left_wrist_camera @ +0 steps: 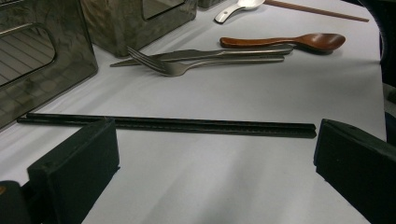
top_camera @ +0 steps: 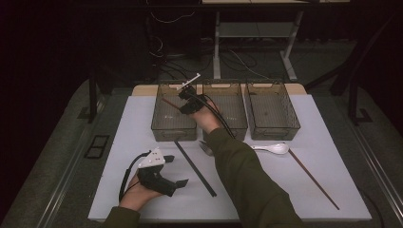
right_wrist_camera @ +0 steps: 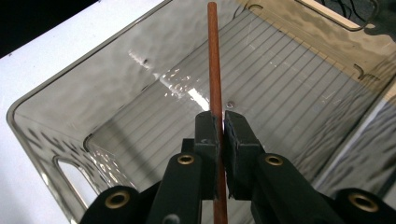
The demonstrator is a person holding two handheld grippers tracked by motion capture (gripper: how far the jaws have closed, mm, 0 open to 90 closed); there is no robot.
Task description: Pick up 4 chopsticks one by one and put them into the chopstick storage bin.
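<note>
My right gripper (right_wrist_camera: 218,122) is shut on a brown wooden chopstick (right_wrist_camera: 215,70), holding it over the inside of the left clear bin (right_wrist_camera: 116,93). From above, that gripper (top_camera: 186,102) sits over the left bin (top_camera: 161,124) with the chopstick (top_camera: 168,102) pointing left. My left gripper (top_camera: 177,172) rests open at the near left of the white mat. In its own view the left gripper (left_wrist_camera: 215,154) has a pair of black chopsticks (left_wrist_camera: 187,125) lying just beyond its jaws.
Two more clear bins (top_camera: 232,124) (top_camera: 273,118) stand in a row to the right. On the mat lie a fork (left_wrist_camera: 173,67), a knife (left_wrist_camera: 205,53), a brown wooden spoon (left_wrist_camera: 308,41), a white spoon (top_camera: 273,148) and another brown chopstick (top_camera: 313,179).
</note>
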